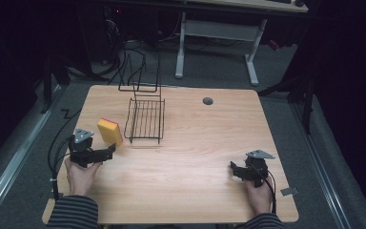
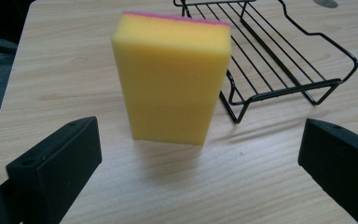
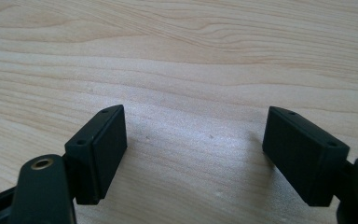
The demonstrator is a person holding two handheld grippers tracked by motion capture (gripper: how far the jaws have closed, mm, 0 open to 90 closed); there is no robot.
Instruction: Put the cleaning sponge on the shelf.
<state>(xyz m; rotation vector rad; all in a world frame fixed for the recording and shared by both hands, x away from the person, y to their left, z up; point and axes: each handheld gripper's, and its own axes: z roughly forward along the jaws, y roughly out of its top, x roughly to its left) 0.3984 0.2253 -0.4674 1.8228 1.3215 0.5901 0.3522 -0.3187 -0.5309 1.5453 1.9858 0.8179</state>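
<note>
Just unmarked yellow sponge (image 2: 170,79) before gaping left claw (image 2: 200,163).

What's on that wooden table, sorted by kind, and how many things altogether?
Sponges: 1, the yellow sponge with a pink top layer.
Wire racks: 1, the black wire rack.
Hand-held grippers: 2, the left gripper and the right gripper.
Total: 4.

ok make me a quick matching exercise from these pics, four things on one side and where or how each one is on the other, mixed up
Things:
1. sponge
2. wire rack
3. left gripper
4. right gripper

States:
A. open, over bare wood near the table's right edge
B. black, empty, beside the yellow block
C. open, aimed at the yellow block
D. yellow with a pink layer, standing on the table

Pairs: 1-D, 2-B, 3-C, 4-A
</note>
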